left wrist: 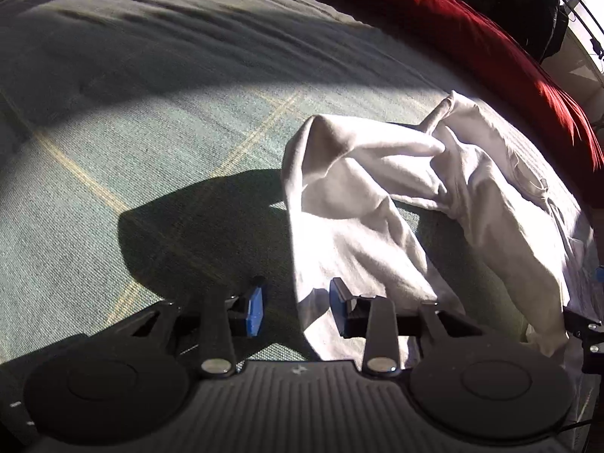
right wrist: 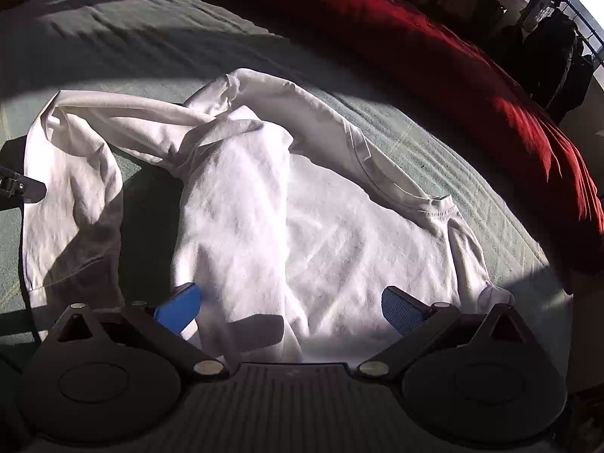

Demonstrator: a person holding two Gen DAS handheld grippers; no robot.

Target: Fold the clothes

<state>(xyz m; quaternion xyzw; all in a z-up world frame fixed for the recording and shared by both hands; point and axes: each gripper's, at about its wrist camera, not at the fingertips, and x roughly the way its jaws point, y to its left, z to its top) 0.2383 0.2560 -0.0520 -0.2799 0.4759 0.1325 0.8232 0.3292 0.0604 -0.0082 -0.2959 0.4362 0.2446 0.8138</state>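
Crumpled white T-shirt [right wrist: 302, 226] lying on a green bed cover [left wrist: 151, 151], red blanket [right wrist: 472, 75] along the far edge, left gripper [left wrist: 296, 307] fingers narrowly parted over the shirt's near hem, right gripper [right wrist: 290, 307] fingers spread wide above the cloth, gripping nothing, dim clutter far right hard to make out.
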